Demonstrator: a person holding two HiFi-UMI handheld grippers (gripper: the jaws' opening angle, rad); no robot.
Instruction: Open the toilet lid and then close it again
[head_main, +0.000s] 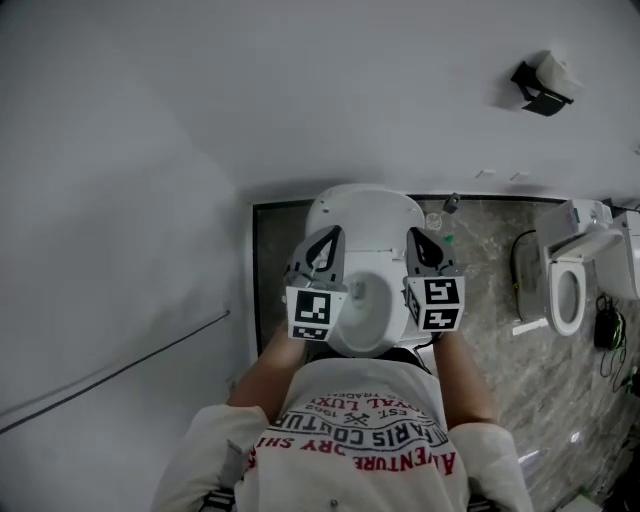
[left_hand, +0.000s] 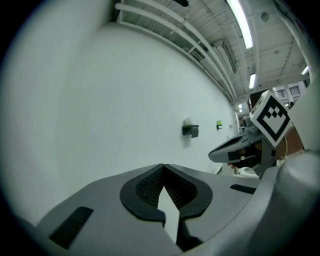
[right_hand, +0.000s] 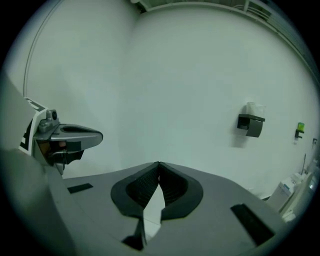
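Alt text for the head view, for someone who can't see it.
Seen from above, a person in a white printed T-shirt holds the grey left gripper and right gripper over a white toilet with its lid up. A second white toilet stands at right.

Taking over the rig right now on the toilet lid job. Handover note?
Left gripper: shut, nothing between the jaws, held above the toilet's left side.
Right gripper: shut, also empty, above the right side.
Toilet lid: appears raised against the back, with the bowl exposed. Neither gripper holds it.
Done: opening, as far as the head view shows.
Left: bring the lid back down onto the bowl.
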